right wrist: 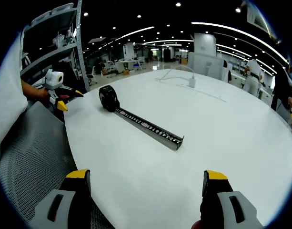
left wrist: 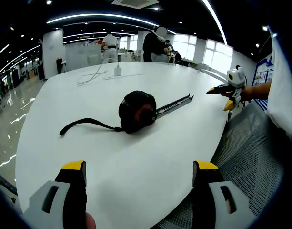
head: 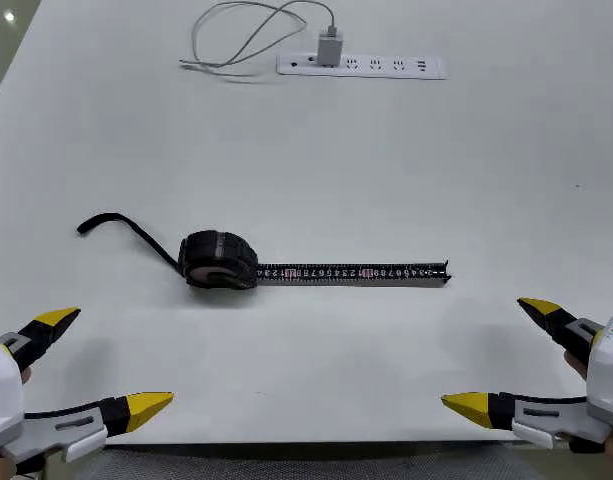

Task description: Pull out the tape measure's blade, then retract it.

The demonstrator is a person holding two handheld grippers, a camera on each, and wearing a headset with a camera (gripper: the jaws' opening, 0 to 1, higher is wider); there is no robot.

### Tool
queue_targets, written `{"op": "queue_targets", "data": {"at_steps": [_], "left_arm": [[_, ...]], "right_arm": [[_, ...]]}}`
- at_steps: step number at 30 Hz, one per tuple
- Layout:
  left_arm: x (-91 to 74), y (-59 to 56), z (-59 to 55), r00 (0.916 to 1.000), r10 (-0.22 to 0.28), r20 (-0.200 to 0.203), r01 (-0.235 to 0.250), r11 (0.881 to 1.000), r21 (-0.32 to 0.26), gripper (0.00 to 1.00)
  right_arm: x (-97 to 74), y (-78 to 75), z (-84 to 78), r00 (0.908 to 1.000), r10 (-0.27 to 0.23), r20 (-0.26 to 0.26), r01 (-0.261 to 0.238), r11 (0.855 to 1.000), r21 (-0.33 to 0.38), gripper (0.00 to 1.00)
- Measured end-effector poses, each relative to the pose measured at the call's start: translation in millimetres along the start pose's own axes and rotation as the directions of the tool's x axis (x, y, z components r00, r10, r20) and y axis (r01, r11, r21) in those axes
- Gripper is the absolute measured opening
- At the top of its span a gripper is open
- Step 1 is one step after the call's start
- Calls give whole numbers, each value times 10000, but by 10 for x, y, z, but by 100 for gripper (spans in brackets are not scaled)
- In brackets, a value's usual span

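A black tape measure lies on the white table, its blade drawn out to the right and ending in a hook. A black wrist strap trails off to its left. In the left gripper view the case sits ahead with the blade running right. The right gripper view has the blade running back to the case. My left gripper stands open at the near left edge, touching nothing. My right gripper stands open at the near right edge, well short of the hook.
A white power strip with a plugged-in charger and a looped white cable lies at the far side of the table. The table's front edge runs just under both grippers. People stand far off in the room behind.
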State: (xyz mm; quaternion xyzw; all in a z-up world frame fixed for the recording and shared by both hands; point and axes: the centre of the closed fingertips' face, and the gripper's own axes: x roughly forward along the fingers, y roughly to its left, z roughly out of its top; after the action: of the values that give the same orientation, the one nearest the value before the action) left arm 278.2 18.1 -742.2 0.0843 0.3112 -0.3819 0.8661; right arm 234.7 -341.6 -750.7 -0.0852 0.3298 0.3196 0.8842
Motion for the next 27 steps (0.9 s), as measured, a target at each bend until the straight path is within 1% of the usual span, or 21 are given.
{"op": "queue_targets", "data": {"at_steps": [6,22,27], "left_arm": [[4,8,-2,10000,27,-19,-27,10000,19,90],[2,-24,4,10000,9,-11,-9,10000,-7,89],[3,-13,17,10000,29,11,-29,10000,-19,89]], "right_arm": [[3,23,8,10000,45,25,-45,10000,12,97],[3,48,6,9999,135,26,-136,9999,21,96],[2,44,13,9999,138,34,-138,9999,27,96]]}}
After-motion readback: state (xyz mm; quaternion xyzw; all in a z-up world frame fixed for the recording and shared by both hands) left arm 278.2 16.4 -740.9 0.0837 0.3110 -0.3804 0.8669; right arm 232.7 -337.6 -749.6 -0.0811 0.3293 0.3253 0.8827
